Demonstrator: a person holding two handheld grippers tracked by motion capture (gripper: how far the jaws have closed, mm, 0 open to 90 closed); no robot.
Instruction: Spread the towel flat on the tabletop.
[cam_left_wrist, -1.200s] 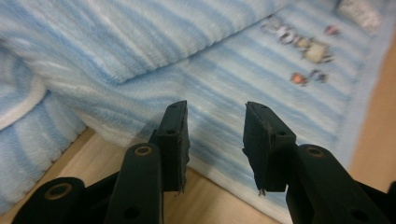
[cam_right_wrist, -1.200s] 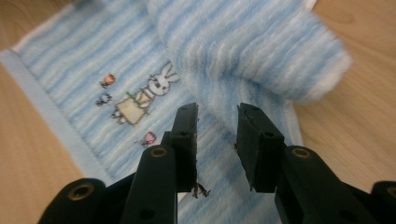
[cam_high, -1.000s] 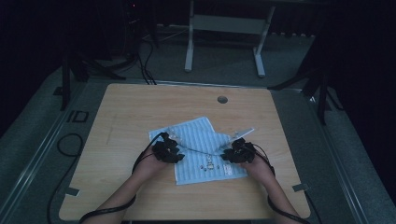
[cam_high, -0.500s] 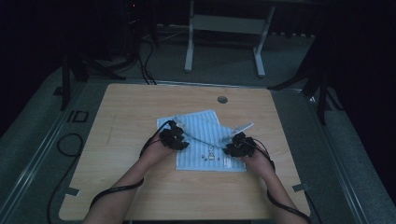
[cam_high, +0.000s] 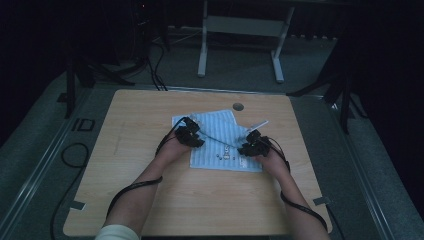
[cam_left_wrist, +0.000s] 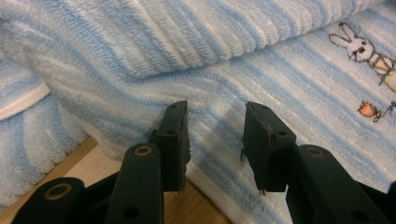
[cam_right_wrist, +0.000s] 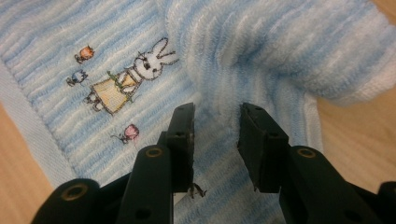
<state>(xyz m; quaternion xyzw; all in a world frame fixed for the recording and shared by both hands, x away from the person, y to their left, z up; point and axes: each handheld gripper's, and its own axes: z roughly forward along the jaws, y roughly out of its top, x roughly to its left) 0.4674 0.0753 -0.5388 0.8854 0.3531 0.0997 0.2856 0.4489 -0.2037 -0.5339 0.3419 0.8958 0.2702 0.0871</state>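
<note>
Two grippers work a blue-striped towel (cam_high: 220, 145) lying at the centre of the frame on the wooden surface (cam_high: 150, 200) in the high view, and I run both from afar. My left gripper (cam_high: 192, 136) sits at the towel's left side, my right gripper (cam_high: 250, 145) at its right edge, with a folded layer of the cloth across the upper part between them. In the left gripper view the jaws stand apart with a gap between them, resting over the towel's (cam_left_wrist: 280, 84) lower layer near its white hem; nothing is pinched, and a thick fold rises above them toward the top of the frame. A stitched rabbit (cam_left_wrist: 357, 46) shows at upper right. In the right gripper view the jaws have just been opening and stand apart over the cloth, no fabric clamped between them. The rabbit (cam_right_wrist: 126, 77) lies at upper left there, beside small embroidered flowers, and a bunched fold (cam_right_wrist: 289, 51) fills the upper right.
</note>
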